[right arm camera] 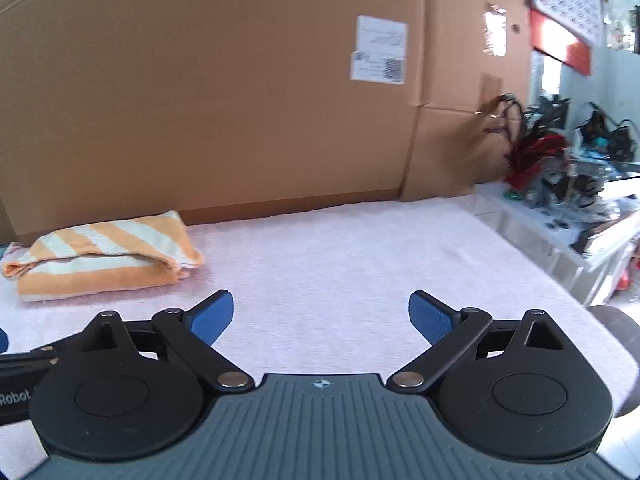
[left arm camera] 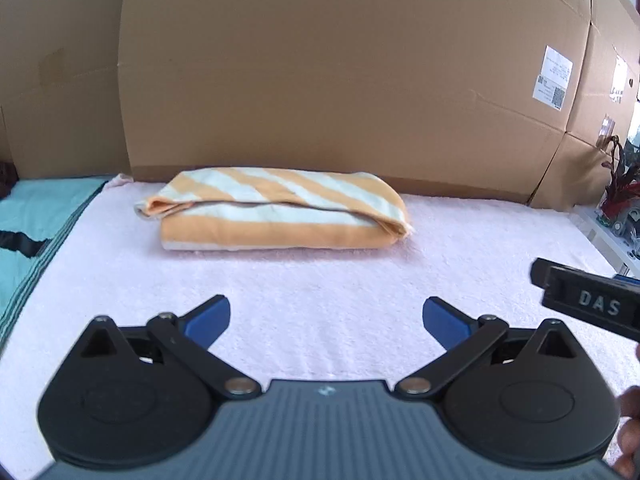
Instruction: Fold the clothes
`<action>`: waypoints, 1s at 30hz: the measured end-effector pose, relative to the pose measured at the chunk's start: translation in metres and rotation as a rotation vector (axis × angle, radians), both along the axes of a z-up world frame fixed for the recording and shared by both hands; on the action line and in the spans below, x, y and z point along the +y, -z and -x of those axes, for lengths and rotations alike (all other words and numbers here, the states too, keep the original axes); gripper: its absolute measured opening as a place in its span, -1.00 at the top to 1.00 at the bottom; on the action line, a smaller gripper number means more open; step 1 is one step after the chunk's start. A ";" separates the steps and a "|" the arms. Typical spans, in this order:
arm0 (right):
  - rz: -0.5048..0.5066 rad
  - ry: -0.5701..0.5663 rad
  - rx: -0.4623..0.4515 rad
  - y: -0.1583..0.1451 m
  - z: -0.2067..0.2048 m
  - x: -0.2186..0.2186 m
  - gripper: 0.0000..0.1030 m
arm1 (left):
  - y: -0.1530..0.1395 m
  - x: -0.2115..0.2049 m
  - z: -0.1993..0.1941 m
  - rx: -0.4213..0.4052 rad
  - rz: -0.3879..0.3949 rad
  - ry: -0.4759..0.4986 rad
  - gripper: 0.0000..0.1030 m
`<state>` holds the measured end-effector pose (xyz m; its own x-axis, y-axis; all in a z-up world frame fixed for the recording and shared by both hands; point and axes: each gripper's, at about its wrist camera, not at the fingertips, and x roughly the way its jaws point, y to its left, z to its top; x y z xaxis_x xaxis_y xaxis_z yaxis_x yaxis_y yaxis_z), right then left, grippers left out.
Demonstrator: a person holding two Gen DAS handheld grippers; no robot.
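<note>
A: What lies around the work area?

B: A wall of big cardboard boxes (left arm camera: 340,80) stands along the back of the counter (left arm camera: 340,288), which is covered in a pale pink cloth. One box carries a white label (right arm camera: 379,49). To the left, a teal cloth (left arm camera: 36,216) lies beside the pink one.

A: And the clothes?

B: One folded orange-and-white striped cloth (left arm camera: 276,212) lies at the back of the counter, just in front of the boxes. In the right wrist view it sits far left (right arm camera: 104,254).

A: Anything in the way?

B: The stretch of counter between the grippers and the striped cloth is bare pink fabric. The right gripper's black side pokes into the left wrist view from the right (left arm camera: 592,304).

A: The jaws?

B: The left gripper (left arm camera: 326,318) has its jaws spread wide, gripping nothing. The right gripper (right arm camera: 320,314) likewise: jaws released and empty.

A: Any containers?

B: Off the counter's right edge, a white shelf (right arm camera: 560,240) holds a jumble of red and dark items (right arm camera: 536,160); I can't tell what they are.
</note>
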<state>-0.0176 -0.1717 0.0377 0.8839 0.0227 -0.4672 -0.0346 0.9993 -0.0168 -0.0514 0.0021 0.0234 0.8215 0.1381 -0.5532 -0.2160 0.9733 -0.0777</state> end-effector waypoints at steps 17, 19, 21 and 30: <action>-0.106 0.182 0.081 0.012 0.028 -0.119 -0.89 | 0.002 -0.135 -0.002 0.129 -0.087 0.105 -0.99; -0.104 0.168 0.089 0.014 0.029 -0.114 -0.89 | 0.004 -0.133 0.001 0.140 -0.081 0.101 -0.99; -0.117 0.134 0.105 0.017 0.031 -0.106 -0.89 | 0.004 -0.130 0.004 0.140 -0.097 0.080 -0.99; -0.122 0.011 0.121 0.020 0.035 -0.067 -0.89 | 0.005 -0.087 0.015 0.146 -0.079 -0.020 -0.99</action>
<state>-0.0523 -0.2382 0.0181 0.8221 0.0764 -0.5642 -0.0179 0.9939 0.1087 -0.0663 -0.0850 0.0180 0.7297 0.2014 -0.6534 -0.2388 0.9705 0.0324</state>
